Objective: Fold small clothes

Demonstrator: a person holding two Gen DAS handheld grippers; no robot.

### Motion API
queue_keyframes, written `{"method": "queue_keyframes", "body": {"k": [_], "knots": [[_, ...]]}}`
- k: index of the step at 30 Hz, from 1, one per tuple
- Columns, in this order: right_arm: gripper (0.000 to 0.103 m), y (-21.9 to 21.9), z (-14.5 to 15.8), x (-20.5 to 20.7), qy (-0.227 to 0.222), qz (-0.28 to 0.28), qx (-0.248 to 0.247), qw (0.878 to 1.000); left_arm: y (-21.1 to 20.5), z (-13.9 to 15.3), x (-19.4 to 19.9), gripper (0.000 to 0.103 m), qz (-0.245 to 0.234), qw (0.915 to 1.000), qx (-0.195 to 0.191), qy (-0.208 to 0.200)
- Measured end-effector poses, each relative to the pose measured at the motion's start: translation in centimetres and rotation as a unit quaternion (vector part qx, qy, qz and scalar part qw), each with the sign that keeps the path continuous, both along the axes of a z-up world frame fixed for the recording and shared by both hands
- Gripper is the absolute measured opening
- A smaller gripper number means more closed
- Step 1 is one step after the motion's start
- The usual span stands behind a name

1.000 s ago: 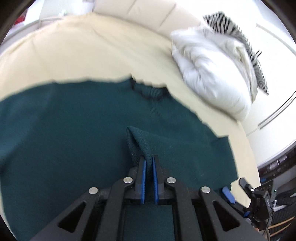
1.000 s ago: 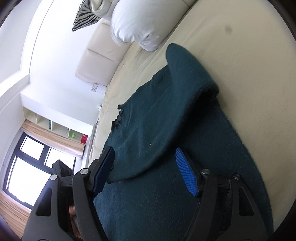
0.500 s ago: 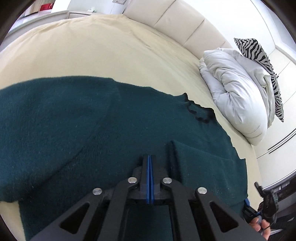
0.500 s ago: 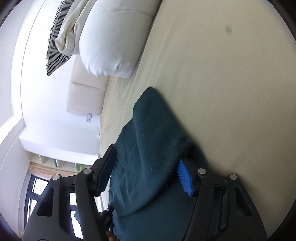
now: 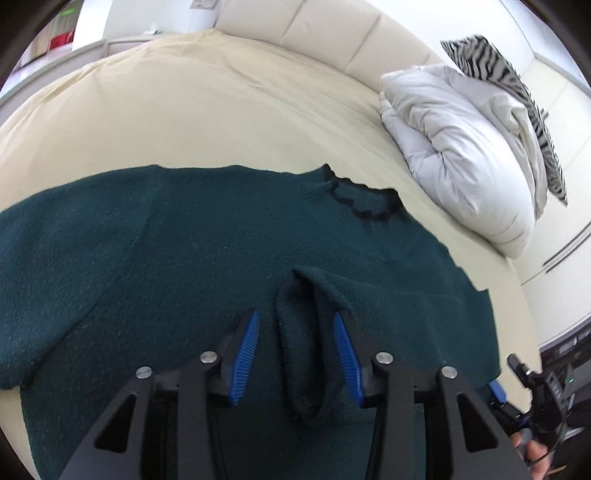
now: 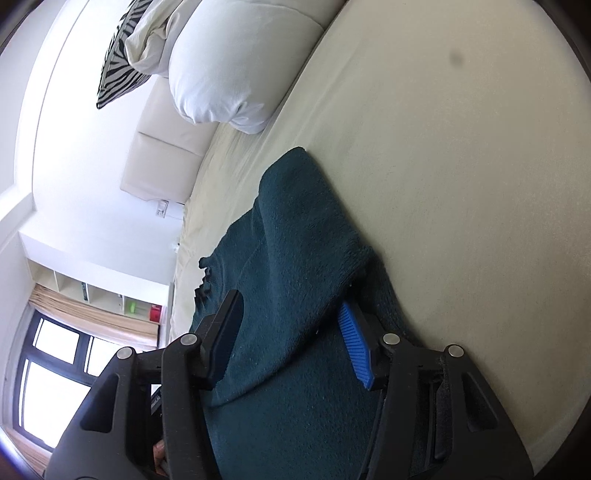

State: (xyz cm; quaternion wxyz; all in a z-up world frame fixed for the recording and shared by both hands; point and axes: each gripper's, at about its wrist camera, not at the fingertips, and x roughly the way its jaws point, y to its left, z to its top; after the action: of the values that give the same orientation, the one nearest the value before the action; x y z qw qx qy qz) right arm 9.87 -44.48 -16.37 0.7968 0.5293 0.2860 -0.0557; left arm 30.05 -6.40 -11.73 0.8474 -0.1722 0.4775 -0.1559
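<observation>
Fuzzy matt knit sweater [image 5: 207, 251] (ribbed cuff) on smooth cloth bedsheet [image 5: 207, 110].

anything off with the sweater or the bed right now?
One thing: a cuff end stands up in a rumpled loop between the open left gripper fingers instead of lying flat on the green sweater. Nothing torn or spilled; the dark speck may be lens dirt.

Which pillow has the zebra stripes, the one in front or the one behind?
The one behind. The striped pillow leans against the headboard, while the plain white pillow lies in front of it, nearer the green sweater.
</observation>
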Motion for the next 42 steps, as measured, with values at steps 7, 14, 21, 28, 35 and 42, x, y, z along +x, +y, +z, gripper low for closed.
{"method": "queue_keyframes", "body": {"k": [7, 14, 21, 28, 35, 42], "knots": [[0.051, 0.1, -0.2, -0.2, -0.001, 0.0, -0.005, 1.0, 1.2, -0.1, -0.3, 0.075, 0.004, 0.9975, -0.07, 0.011], [0.052, 0.6, 0.1, -0.2, 0.005, 0.006, -0.017, 1.0, -1.3, -1.3, 0.1, 0.013, -0.015, 0.9998, -0.003, 0.016], [0.05, 0.0, -0.3, -0.7, 0.004, -0.011, -0.004, 1.0, 1.3, -0.1, -0.5, 0.008, 0.016, 0.9995, -0.018, -0.023], [0.048, -0.2, -1.3, -1.1, 0.013, -0.025, -0.002, 1.0, 2.2, -1.9, -0.1, 0.008, 0.027, 0.9993, -0.007, -0.023], [0.047, 0.0, -0.1, -1.9, 0.025, -0.022, -0.008, 0.999, 2.4, -1.9, 0.1, 0.01, 0.016, 0.9995, -0.007, -0.025], [0.05, -0.7, 7.4, -0.6, 0.021, -0.016, -0.159, 0.987, 2.5, -2.5, -0.4, 0.011, 0.018, 0.999, -0.011, -0.039]]}}
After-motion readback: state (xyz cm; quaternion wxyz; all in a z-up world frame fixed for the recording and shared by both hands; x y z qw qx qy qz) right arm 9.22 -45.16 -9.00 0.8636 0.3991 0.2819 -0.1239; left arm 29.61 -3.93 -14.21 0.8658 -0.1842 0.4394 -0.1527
